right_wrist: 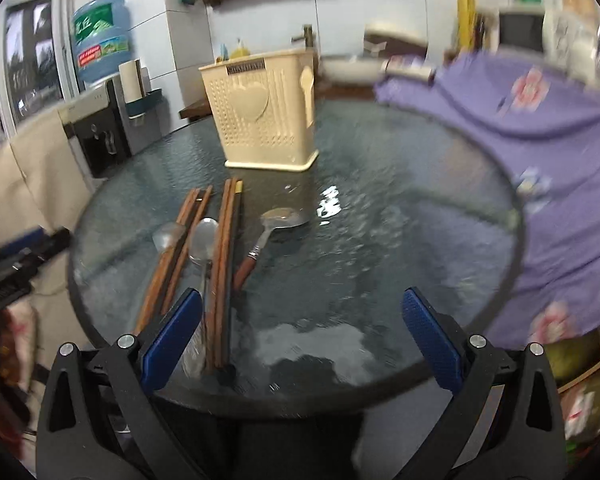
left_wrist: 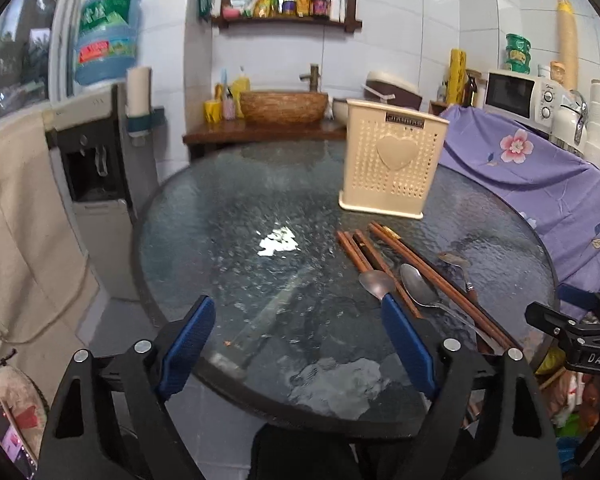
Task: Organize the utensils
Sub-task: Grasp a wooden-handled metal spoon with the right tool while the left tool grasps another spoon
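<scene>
Glass, dark and pebbled, tops the round table (left_wrist: pixel 228 216) in front of me, catching a bright patch of ceiling light near its middle. My left tool (left_wrist: pixel 298 322) hangs over the near edge with its blue pads spread wide and nothing between them; my right tool (right_wrist: pixel 302 318) does the same, jaws wide apart, gripping nothing.

On the glass lie the utensils: wooden chopsticks (left_wrist: pixel 384 256) in loose pairs, two steel spoons (left_wrist: pixel 418 286) resting on and beside them, and a wooden-handled spoon (right_wrist: pixel 266 236) just to their right. Behind them, apart from the pile, stands the cream perforated utensil holder (left_wrist: pixel 392 166) with a raised heart on its front, upright on the table.

White tiled walls close the room. A wooden basin (left_wrist: pixel 283 106) with a tap sits on a dark shelf beyond the table, under a mirror shelf of bottles (left_wrist: pixel 296 0). At the left I see a water dispenser (left_wrist: pixel 96 152) with its blue jug (left_wrist: pixel 106 36); at the right, a purple flowered cloth (left_wrist: pixel 540 184) and a white microwave (left_wrist: pixel 518 94). The right-hand view is blurred.
</scene>
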